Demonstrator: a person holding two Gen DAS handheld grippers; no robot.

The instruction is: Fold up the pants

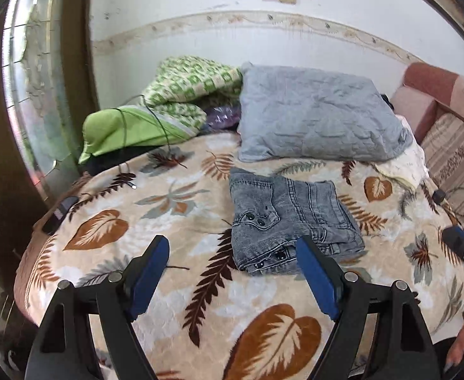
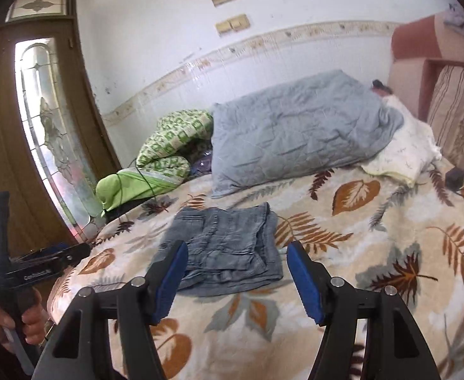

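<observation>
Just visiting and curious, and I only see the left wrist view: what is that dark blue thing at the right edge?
Observer: That is the right gripper. Its own camera shows its jaws open with nothing between them, facing the folded jeans.
Operator: And who holds the tool I am looking along?
Observer: The right wrist view shows a hand wrapped around the handle of the left gripper.
Operator: Is there anything above that glass door?
Observer: Yes, a small window panel with a diamond ornament sits over the door.
</observation>
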